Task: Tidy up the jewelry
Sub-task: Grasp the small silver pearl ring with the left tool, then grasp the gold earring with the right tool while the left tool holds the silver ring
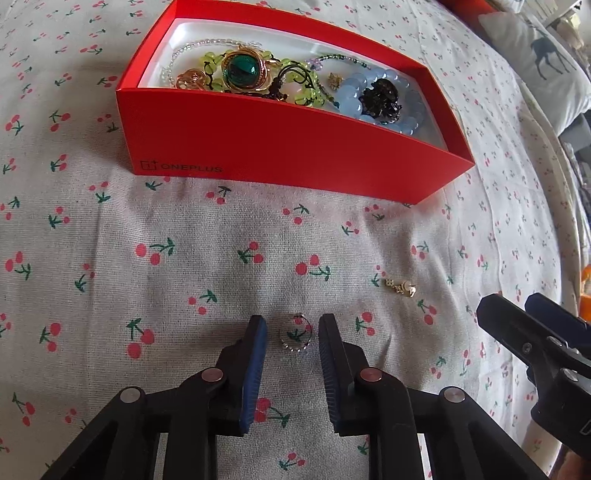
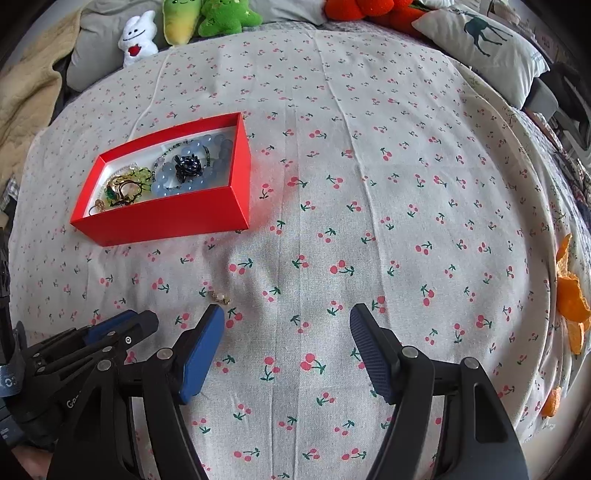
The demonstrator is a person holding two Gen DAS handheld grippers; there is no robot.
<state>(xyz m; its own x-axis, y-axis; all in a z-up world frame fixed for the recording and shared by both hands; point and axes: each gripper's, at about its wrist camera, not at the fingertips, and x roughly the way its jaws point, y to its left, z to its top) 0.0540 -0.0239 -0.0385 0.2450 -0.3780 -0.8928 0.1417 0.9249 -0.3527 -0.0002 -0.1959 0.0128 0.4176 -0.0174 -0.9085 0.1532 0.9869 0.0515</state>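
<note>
Left gripper [image 1: 292, 334]: fingers apart, lowered over the cherry-print bedsheet [image 1: 184, 266], straddling a small silver ring [image 1: 296, 333] that lies flat on the cloth; neither pad touches it. Right gripper [image 2: 287, 325]: fingers spread wide, holding nothing, above bare sheet toward the near edge of the bed. A small gold earring [image 1: 400, 287] rests on the sheet between the ring and the red box [image 1: 280, 147], nearer the ring. The box, lid off, sits toward the bed's left side and holds a blue bead bracelet [image 1: 360, 96], green beads [image 1: 306, 86], a green-stone pendant [image 1: 242, 70] and a black flower piece [image 1: 380, 99]. Plush toys [image 2: 177, 22] line the far edge.
</note>
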